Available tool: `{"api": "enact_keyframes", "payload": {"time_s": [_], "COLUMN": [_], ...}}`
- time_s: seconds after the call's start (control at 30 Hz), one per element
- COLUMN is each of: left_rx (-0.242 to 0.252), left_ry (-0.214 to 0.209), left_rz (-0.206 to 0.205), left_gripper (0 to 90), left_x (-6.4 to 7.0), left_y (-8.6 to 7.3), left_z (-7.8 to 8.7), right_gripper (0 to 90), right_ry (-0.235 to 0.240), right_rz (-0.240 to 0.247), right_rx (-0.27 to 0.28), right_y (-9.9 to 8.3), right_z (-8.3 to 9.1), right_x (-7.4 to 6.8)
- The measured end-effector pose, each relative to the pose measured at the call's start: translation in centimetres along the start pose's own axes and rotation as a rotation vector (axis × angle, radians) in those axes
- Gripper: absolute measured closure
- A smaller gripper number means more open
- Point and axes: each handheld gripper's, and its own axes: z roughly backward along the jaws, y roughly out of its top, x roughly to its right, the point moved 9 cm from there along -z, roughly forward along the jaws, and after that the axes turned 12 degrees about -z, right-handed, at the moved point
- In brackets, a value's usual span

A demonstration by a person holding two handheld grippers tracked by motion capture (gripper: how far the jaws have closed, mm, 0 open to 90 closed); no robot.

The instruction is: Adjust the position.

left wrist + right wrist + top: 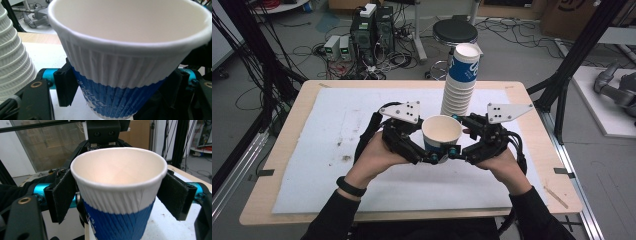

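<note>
Paper cup (441,131): upright, mouth up, empty, raised above the white mat (332,145) at the middle of the bench (287,125). White ribbed band at the top, blue ribbed band below.

Left claw (428,156): closed on the cup's blue band from the left side. In the left gripper view, cup (130,62) between both black jaws, pads pressed against the ribbed wall.

Right claw (457,150): closed on the same cup from the right side. In the right gripper view, cup (118,192) upright between the jaws, one pad touching each flank, left claw's body directly behind the rim.

Stack of cups (460,82): upright on the mat just behind the held cup, apart from it; also at the left edge of the left gripper view (12,57).

Behind the bench, on the floor: black stool (455,32), computer cases (372,30), loose cables.
</note>
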Motion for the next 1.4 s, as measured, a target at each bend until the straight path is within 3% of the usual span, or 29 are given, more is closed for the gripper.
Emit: {"api": "enact_keyframes", "payload": {"time_s": [0.3, 0.47, 0.73, 0.93, 1.2, 1.4], "left_rx": [0.009, 0.022, 0.064, 0.071, 0.064, 0.066], "left_ry": [-0.004, 0.008, 0.018, 0.006, 0.002, 0.009], "left_rz": [-0.003, 0.008, 0.013, 0.013, 0.012, 0.015], "left_gripper": [25.9, 20.6, 20.6, 25.4, 25.2, 25.3], "left_x": [0.1, 0.07, -0.05, 0.01, 0.05, -0.05], "left_y": [0.1, 0.35, 0.78, 0.67, 0.6, 0.6], "left_z": [-0.15, -0.28, -0.02, 0.01, 0.02, 0.38], "right_gripper": [23.5, 24.0, 24.1, 23.9, 19.4, 18.0], "right_ry": [0.002, 0.005, -0.001, -0.004, 0.001, -0.017], "right_rz": [0.006, 0.009, 0.005, 0.002, -0.006, 0.023], "right_rx": [0.001, 0.007, 0.026, 0.031, 0.025, 0.034], "right_y": [-0.11, -0.14, 0.02, 0.05, -0.03, 0.25], "right_z": [-0.13, -0.31, -0.36, -0.38, -0.46, -0.01], "right_x": [-0.02, -0.04, -0.14, -0.14, -0.21, -0.2]}}
